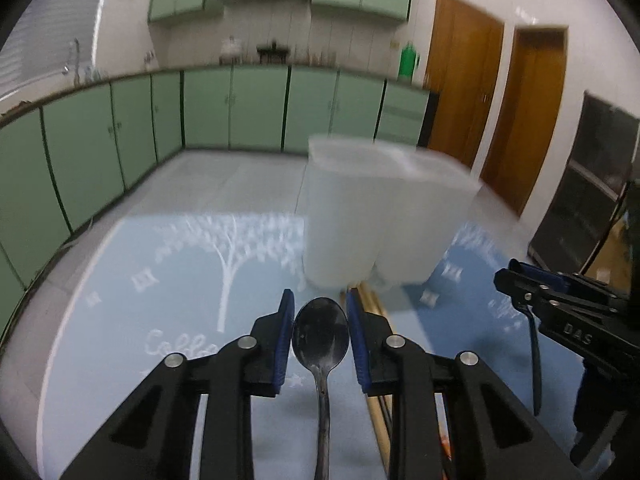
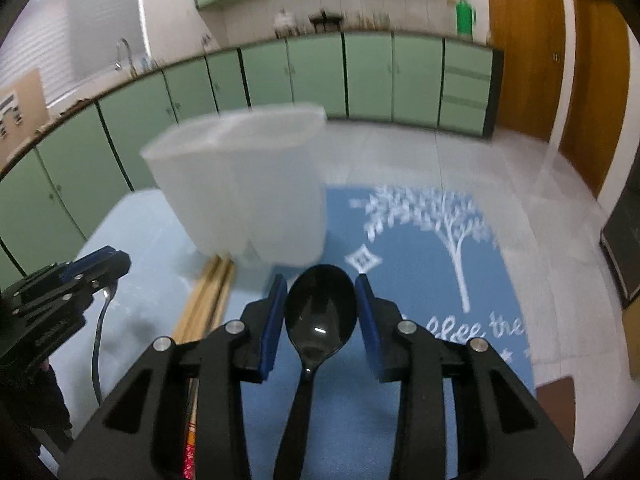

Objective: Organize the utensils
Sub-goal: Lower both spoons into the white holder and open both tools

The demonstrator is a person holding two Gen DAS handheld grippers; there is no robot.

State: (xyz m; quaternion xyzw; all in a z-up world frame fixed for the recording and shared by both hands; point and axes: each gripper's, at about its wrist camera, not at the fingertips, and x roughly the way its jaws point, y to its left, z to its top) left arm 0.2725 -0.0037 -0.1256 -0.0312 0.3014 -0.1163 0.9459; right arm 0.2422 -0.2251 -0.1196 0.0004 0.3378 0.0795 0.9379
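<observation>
My left gripper is shut on a metal spoon, bowl forward, held above the blue mat. My right gripper is shut on a black plastic spoon, bowl forward. A translucent white utensil holder stands on the mat just ahead of both; it also shows in the right wrist view. Wooden chopsticks lie on the mat in front of the holder, also in the left wrist view. The right gripper appears in the left wrist view; the left gripper appears in the right wrist view.
The blue mat with a white tree print covers the table. Green cabinets run along the far wall and left side. Wooden doors stand at the right. A dark cabinet is at the far right.
</observation>
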